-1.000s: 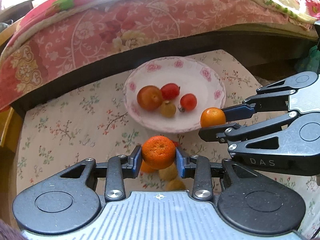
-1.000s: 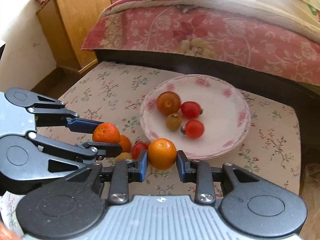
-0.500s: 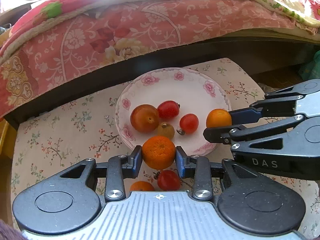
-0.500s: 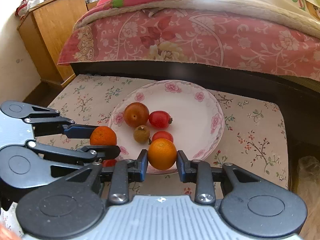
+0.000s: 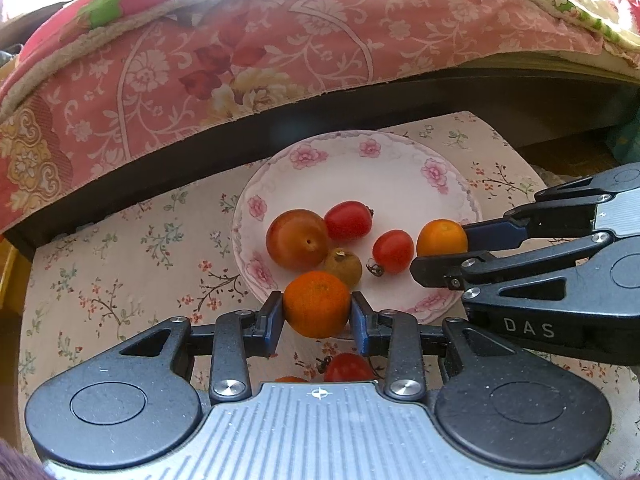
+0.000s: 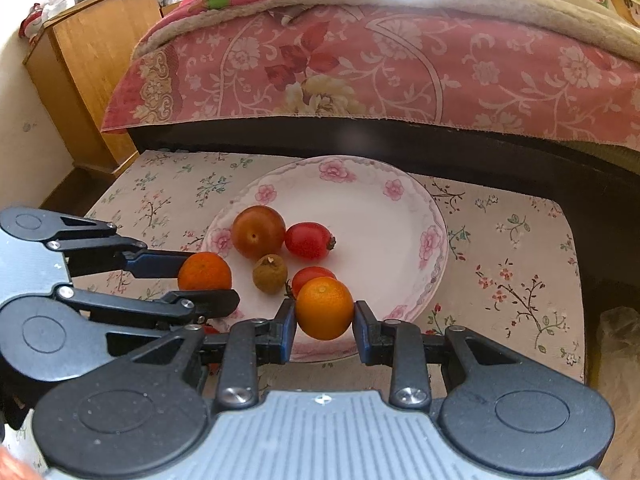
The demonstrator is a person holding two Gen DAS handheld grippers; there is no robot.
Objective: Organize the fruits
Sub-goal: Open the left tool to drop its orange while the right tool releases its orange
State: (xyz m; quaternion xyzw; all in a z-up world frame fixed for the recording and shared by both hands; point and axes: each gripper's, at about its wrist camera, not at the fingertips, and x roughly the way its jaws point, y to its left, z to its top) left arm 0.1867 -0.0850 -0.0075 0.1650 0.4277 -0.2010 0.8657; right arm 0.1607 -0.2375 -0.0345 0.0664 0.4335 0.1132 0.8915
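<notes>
1. A white plate [image 6: 400,200] with pink flowers on its rim sits on a low surface covered by a cream floral cloth [image 6: 512,264].
2. On the plate lie a large red-brown fruit [image 6: 258,232], a red tomato [image 6: 308,241] just right of it, a small brownish fruit [image 6: 270,273] nearer the camera, and a second tomato [image 6: 310,274] beside that.
3. The left gripper [image 5: 317,316] is clamped on a rough-skinned mandarin [image 5: 317,304], its blue pads against both sides, over the plate's near left rim.
4. The right gripper [image 6: 325,320] is closed on a smooth orange [image 6: 325,307], held over the plate's near edge.
5. Off the plate, below the left gripper, another tomato [image 5: 347,366] and a sliver of an orange fruit [image 5: 291,379] rest on the cloth.
6. Behind the plate runs a dark bed frame [image 6: 360,144] under a pink flowered bedspread [image 6: 360,64].
7. A wooden cabinet [image 6: 96,64] stands left of the bed, against a pale wall [image 6: 24,128].
</notes>
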